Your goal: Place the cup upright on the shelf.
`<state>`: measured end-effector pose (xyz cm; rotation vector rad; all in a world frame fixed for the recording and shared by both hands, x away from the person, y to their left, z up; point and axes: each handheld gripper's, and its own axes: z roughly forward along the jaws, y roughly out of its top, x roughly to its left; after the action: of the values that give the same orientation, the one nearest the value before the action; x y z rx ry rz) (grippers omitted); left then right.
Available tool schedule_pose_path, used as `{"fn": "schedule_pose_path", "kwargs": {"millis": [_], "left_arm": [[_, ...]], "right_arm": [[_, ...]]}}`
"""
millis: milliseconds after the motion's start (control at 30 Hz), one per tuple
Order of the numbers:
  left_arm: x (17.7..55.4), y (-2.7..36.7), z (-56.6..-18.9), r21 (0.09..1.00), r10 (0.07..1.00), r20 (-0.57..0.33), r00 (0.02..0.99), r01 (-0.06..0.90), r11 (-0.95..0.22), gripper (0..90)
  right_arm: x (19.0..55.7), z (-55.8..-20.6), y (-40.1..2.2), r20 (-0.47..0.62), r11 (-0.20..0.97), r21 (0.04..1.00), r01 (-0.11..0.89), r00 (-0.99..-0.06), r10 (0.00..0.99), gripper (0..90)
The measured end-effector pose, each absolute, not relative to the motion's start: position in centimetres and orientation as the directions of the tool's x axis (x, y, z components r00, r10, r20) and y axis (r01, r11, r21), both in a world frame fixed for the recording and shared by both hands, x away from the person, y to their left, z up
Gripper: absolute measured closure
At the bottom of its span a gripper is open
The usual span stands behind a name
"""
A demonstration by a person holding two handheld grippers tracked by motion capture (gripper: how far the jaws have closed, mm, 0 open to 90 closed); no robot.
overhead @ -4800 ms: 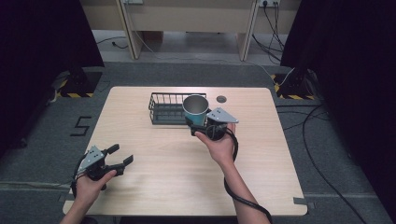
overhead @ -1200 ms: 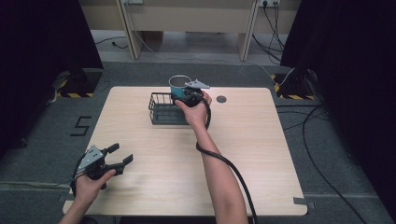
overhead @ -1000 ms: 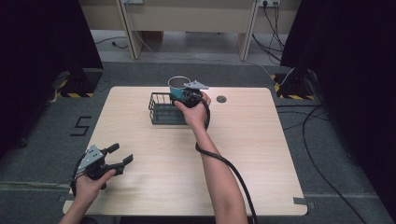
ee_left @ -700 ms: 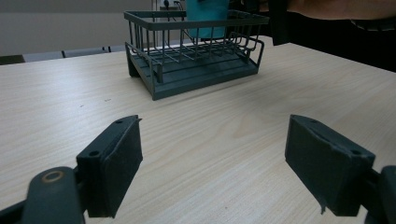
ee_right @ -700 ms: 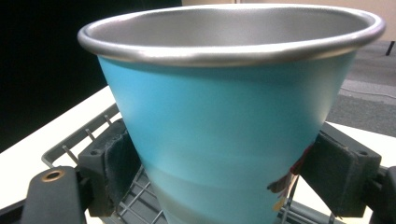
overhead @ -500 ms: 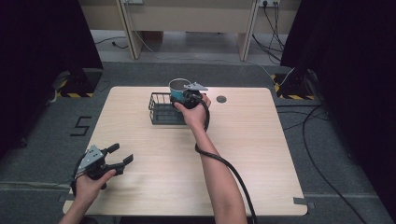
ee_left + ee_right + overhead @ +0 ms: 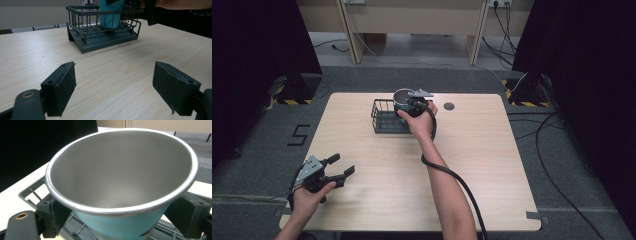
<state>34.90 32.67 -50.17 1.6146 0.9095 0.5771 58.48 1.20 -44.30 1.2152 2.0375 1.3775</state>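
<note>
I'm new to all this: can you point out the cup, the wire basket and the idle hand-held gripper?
cup (image 7: 120, 180): right gripper view, steel inside wall.
wire basket (image 7: 105, 40): left gripper view, front floor edge.
left hand-held gripper (image 7: 341, 166): high view, between its open jaws.

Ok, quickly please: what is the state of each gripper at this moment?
Left gripper: open, holding nothing, low over the table.
Right gripper: closed on the teal cup, over the wire basket.

Wire basket (image 7: 387, 116) at far centre of surface (image 7: 492, 170) is the main obstacle; teal cup (image 7: 403, 100) and right gripper (image 7: 412, 103) block its right end. Small dark disc (image 7: 449, 106) far right of it. Left gripper (image 7: 334, 167) near left; bare wood between it and the basket.
</note>
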Motion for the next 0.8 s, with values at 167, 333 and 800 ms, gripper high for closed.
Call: {"fn": "schedule_pose_path", "kwargs": {"millis": [167, 333, 800], "left_arm": [[34.9, 32.7, -50.2, 0.965, 0.807, -0.101, 0.581, 0.254, -0.063, 18.2], [34.9, 32.6, -50.2, 0.965, 0.807, -0.099, 0.583, 0.255, -0.066, 18.1], [34.9, 32.5, -50.2, 0.965, 0.808, -0.095, 0.582, 0.254, -0.069, 18.2]], "right_arm": [[58.3, -44.1, 1.0, 0.145, 0.138, 0.881, 0.453, -0.535, 0.832, 14.3], [57.8, -44.0, 0.5, 0.144, 0.136, 0.881, 0.453, -0.531, 0.835, 14.2], [57.3, -43.6, -0.4, 0.145, 0.140, 0.870, 0.473, -0.517, 0.844, 14.5]]}}
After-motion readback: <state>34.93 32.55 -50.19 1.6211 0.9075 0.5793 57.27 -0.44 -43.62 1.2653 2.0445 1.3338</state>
